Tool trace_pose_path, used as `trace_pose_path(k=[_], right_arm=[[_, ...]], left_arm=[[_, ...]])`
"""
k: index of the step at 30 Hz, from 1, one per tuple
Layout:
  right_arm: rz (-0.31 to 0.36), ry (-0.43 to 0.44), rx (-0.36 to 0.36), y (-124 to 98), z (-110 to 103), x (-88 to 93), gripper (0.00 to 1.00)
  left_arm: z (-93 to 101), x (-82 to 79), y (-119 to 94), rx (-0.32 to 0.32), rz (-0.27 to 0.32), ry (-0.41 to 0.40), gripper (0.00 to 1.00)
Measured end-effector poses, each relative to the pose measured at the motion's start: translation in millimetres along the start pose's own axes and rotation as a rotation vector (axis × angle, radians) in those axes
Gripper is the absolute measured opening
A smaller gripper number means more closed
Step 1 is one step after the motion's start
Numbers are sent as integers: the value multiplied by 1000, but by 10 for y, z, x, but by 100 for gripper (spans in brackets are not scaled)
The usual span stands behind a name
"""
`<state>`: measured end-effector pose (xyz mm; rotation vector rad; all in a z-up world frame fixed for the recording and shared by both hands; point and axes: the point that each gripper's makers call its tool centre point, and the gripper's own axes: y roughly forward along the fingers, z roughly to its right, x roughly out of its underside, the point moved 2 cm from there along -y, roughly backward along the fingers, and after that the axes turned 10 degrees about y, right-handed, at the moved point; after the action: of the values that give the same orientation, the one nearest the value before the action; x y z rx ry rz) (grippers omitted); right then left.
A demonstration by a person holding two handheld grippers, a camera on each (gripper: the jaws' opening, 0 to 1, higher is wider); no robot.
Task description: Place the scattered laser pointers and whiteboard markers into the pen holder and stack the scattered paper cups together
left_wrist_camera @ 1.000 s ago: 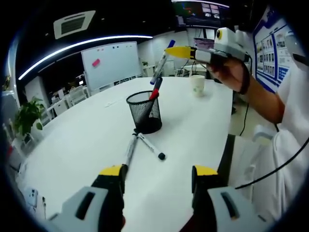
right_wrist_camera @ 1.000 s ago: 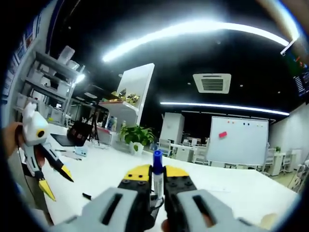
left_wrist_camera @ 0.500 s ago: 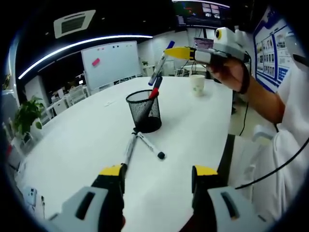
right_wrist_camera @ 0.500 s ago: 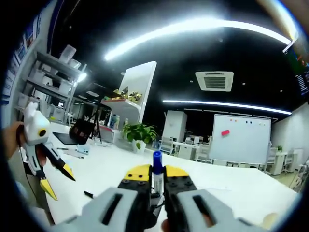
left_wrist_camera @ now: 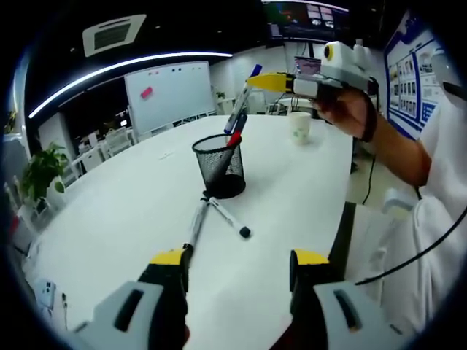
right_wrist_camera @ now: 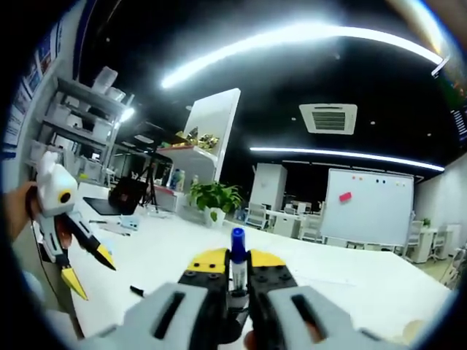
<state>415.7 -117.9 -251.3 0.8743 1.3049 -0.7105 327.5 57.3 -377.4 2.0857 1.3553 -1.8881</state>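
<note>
At the bottom of the left gripper view, the left gripper [left_wrist_camera: 237, 264] hangs low with its fingers spread and nothing between them. Just beyond, at centre frame, two pens [left_wrist_camera: 211, 216] lie on the white surface [left_wrist_camera: 124, 211], meeting at the foot of the black mesh pen holder [left_wrist_camera: 221, 168], which already carries a red marker [left_wrist_camera: 232, 139]. Above the holder, at upper centre, the right gripper [left_wrist_camera: 257, 80] pinches a blue-capped marker [left_wrist_camera: 241, 102], tilted with its lower end over the rim. A paper cup [left_wrist_camera: 299, 127] stands farther back at upper right.

In the right gripper view the same marker [right_wrist_camera: 236, 259] stands clamped between the fingers at bottom centre.

The step in hand looks like dropping this marker into the holder; the next move calls for lowering it inside the rim before letting go.
</note>
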Motion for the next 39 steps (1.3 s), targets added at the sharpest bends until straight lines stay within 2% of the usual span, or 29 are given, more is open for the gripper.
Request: trace_pose_path(k=[39], right_arm=[[-96,7,-15,89,-5,234,10]], left_arm=[[-22,35,8,0,1,-9,57]])
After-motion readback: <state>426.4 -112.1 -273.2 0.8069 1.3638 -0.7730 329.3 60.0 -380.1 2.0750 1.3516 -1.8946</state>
